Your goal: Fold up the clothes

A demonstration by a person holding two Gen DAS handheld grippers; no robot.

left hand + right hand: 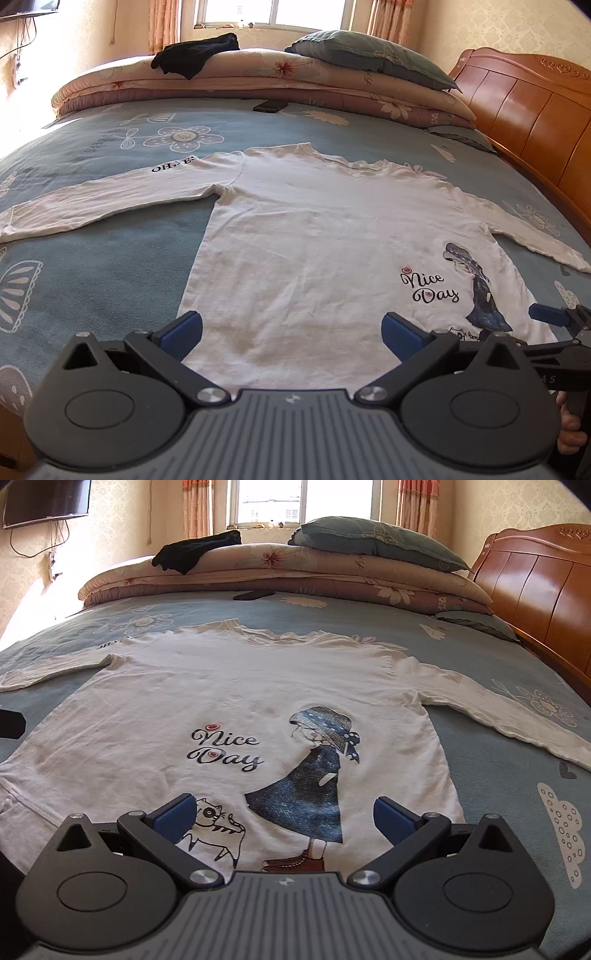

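Sunlight from a curtained window point(271, 502) falls across a bed covered with a blue-grey sheet printed with white flowers point(110, 236), bounded on the right by a glossy orange wooden headboard point(528, 110). Spread flat on the sheet lies a white long-sleeved cotton shirt point(306, 236), front side up, its hem nearest the cameras and its neckline pointing away toward the window, so the body's long axis runs from the near edge to the far side while both sleeves stretch out to the left and right. At the far side sit folded floral quilts in pink and cream point(295, 572), topped by a grey-green pillow point(373, 539) and a crumpled black garment point(195, 55); a dark flat phone-like object point(270, 105) rests on the sheet just before them. The left hand-held gripper point(291, 336) hovers over the shirt's hem with its blue pads spread wide and empty. The right hand-held gripper point(282, 818) is likewise wide apart over the hem, gripping nothing. Only the right wrist view shows the whole print: "Nice Day", a girl in a denim dress and hat, and a small cat point(218, 823). Only the left wrist view shows the "OH, YES" lettering point(173, 165) on the left sleeve clearly, plus the other gripper at its right edge. A wall-mounted dark television point(48, 502) hangs at upper left.
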